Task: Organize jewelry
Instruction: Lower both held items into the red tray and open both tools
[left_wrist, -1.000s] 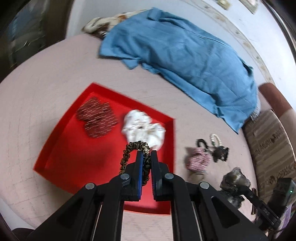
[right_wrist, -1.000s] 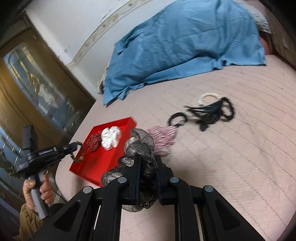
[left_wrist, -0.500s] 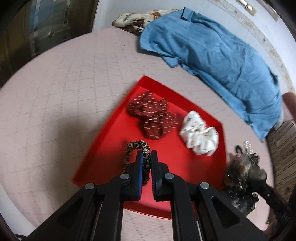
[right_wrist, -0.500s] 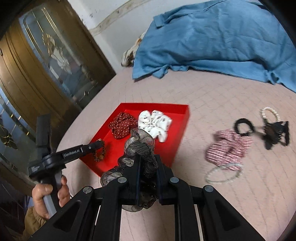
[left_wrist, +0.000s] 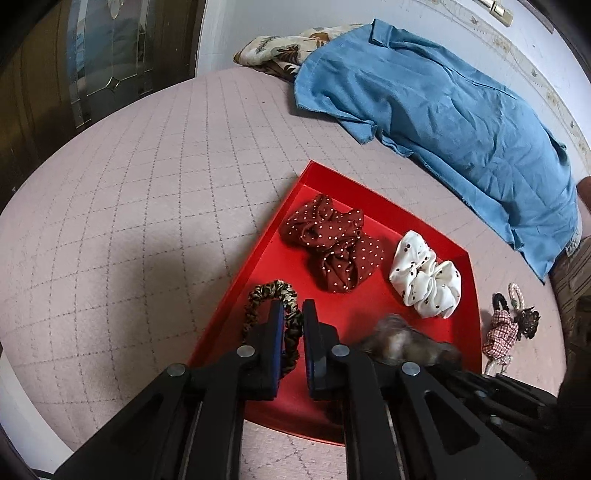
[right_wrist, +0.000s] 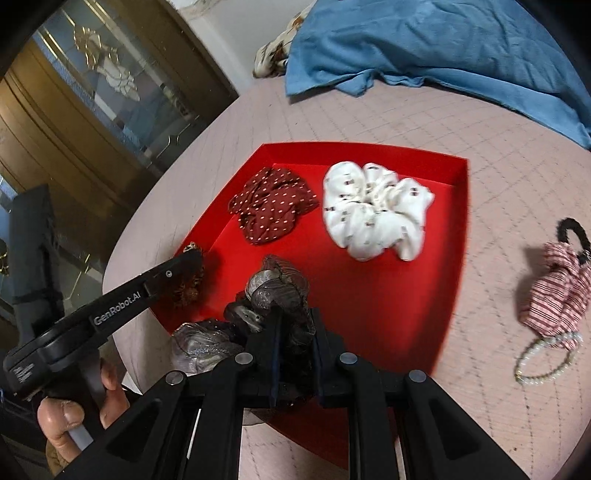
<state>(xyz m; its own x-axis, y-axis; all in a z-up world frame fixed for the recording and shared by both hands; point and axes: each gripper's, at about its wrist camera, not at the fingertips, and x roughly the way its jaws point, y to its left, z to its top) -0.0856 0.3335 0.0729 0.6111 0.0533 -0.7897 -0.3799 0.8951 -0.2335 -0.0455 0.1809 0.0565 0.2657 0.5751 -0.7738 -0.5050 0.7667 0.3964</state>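
On a pink quilted bed (left_wrist: 147, 192), a red tray (left_wrist: 436, 221) is laid open, with a blue cloth (left_wrist: 443, 110) spread behind it. Inside the tray, a dark red dotted scrunchie (left_wrist: 332, 243) and a white spotted scrunchie (left_wrist: 424, 277) are seen side by side. At the tray's near left edge, a leopard-print hair tie (left_wrist: 271, 291) is looped around one finger of the left gripper (left_wrist: 293, 314); its jaws are opening, a strand of the tie is seen in the narrow gap between them, and whether the pads press on it cannot be told. In the right wrist view, a grey gauzy scrunchie (right_wrist: 277, 291) is clamped between the closed fingers of the right gripper (right_wrist: 295, 325), which is held over the near part of the tray. The left gripper's handle is gripped by a hand (right_wrist: 74, 406) at the lower left. Outside the tray, on the bed to its right, a pink striped scrunchie (right_wrist: 554, 291), a black hair tie (right_wrist: 576, 232) and a pearl bracelet (right_wrist: 543, 362) are gathered close together.
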